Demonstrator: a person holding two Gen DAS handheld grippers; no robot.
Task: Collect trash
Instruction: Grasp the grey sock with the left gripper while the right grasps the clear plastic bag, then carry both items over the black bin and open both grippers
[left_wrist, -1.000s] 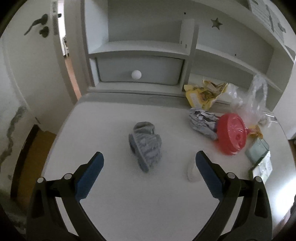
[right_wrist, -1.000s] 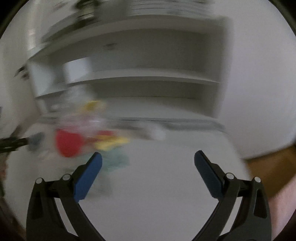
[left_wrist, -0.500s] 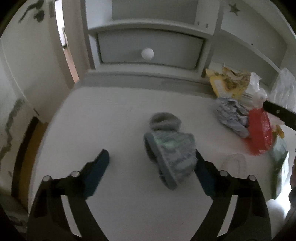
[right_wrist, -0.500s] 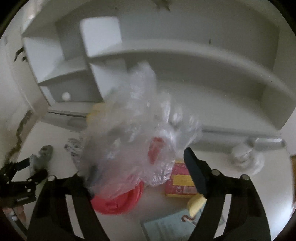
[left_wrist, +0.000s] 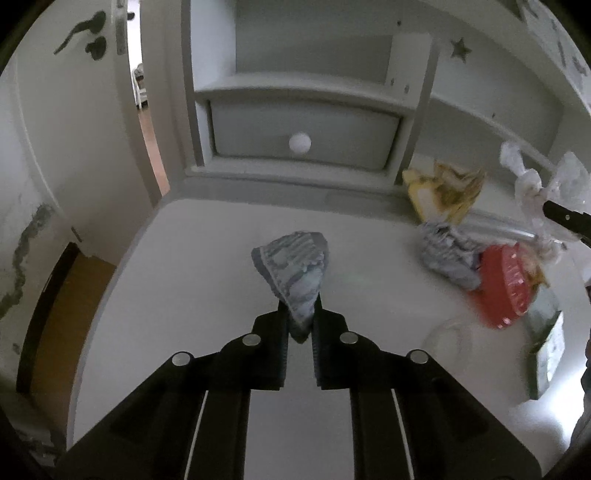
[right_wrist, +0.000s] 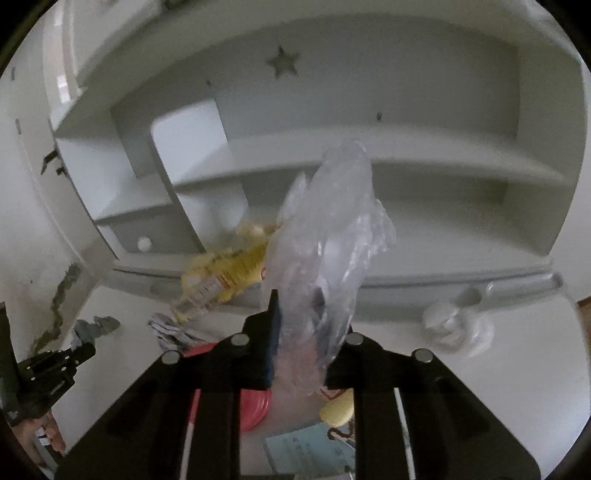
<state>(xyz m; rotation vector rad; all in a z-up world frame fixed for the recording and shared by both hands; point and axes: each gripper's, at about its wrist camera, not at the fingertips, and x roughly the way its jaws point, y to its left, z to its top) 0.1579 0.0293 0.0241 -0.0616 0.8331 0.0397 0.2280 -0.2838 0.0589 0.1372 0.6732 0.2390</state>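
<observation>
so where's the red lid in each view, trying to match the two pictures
Left wrist view: the red lid is at the right edge, on the white desk just right of a crumpled grey wrapper.
Right wrist view: the red lid is low and centre-left, mostly hidden behind the gripper's own frame and the clear plastic bag.
Shared landmark: the drawer's round white knob.
</observation>
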